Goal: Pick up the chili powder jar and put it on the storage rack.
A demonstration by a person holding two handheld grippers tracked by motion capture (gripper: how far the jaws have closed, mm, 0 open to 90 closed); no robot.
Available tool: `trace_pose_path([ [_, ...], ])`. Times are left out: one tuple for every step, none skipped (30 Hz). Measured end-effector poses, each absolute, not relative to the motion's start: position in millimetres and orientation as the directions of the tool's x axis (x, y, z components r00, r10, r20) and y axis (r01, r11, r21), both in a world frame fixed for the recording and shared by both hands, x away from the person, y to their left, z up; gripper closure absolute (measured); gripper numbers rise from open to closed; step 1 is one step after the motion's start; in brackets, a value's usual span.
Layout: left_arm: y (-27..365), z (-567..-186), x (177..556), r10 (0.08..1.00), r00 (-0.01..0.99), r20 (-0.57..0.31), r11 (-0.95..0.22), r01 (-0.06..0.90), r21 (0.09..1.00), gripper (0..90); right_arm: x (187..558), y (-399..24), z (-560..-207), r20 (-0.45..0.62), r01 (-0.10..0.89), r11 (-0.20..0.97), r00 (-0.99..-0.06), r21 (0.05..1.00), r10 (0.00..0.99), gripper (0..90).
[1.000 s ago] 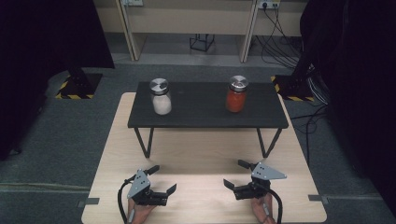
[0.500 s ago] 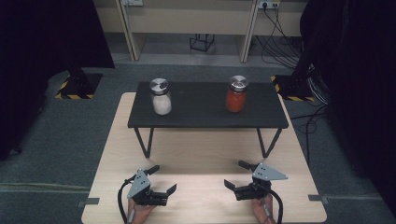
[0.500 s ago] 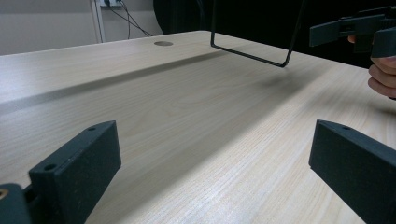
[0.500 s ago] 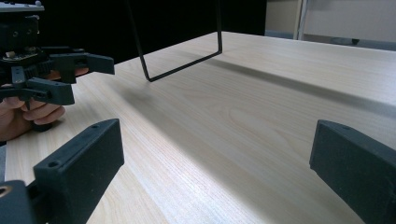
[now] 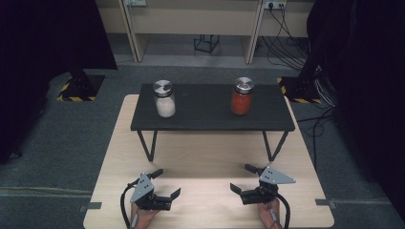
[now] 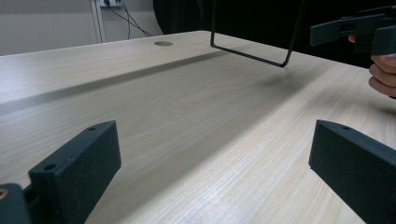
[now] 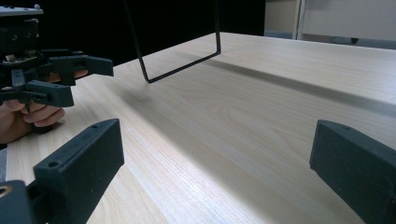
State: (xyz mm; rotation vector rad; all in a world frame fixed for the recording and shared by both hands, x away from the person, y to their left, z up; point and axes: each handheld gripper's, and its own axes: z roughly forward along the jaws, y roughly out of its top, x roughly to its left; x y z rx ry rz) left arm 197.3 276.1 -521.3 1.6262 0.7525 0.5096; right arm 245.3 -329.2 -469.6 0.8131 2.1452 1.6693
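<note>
Wooden table (image 5: 205,157): the largest item, a pale wood-grain top that carries everything else; in the high view its near edge runs along the bottom, where both hands come in. A small round hole (image 6: 163,43) shows in its surface in the left gripper view.

Black shelf (image 5: 210,119): a low, dark rectangular stand on thin wire legs, set on the far half of the wooden table. One looped leg (image 6: 252,51) appears in the left gripper view, another (image 7: 180,67) in the right gripper view.

Left gripper (image 5: 165,183): held low over the near left part of the wooden table, well apart from the black shelf and from both jars. Its jaws stand spread wide with bare wood between them, as the left gripper view confirms; they grasp nothing.

Right gripper (image 5: 242,177): held low over the near right part of the wooden table, facing the left gripper across a stretch of bare wood. Its jaws are likewise spread wide and empty.

White jar (image 5: 165,99): a clear jar of white contents with a metal lid, upright on the left part of the black shelf, roughly in line with the left gripper but far from it.

Red jar (image 5: 241,96): a clear jar of red-orange contents with a metal lid, upright on the right part of the black shelf, well apart from the white jar.
</note>
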Motion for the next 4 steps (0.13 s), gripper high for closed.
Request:
trace_pose_path([
  [276.0,-521.2,197.5,0.716,0.693,-0.08,-0.077,0.193,0.978,1.5,245.1,-329.4,-469.6,0.104,0.248,0.162,-0.793,0.955,0.6,3.0],
  [276.0,-521.3,197.6,0.717,0.693,-0.082,-0.076,0.194,0.978,1.5,245.3,-330.0,-469.8,0.106,0.248,0.159,-0.794,0.956,0.599,2.9],
  [276.0,-521.4,197.7,0.717,0.693,-0.081,-0.076,0.193,0.978,1.5,245.6,-330.4,-469.9,0.107,0.247,0.157,-0.795,0.956,0.598,2.9],
  [276.0,-521.2,197.9,0.717,0.693,-0.082,-0.077,0.195,0.978,1.5,245.8,-330.7,-470.0,0.108,0.247,0.155,-0.795,0.956,0.597,2.9],
])
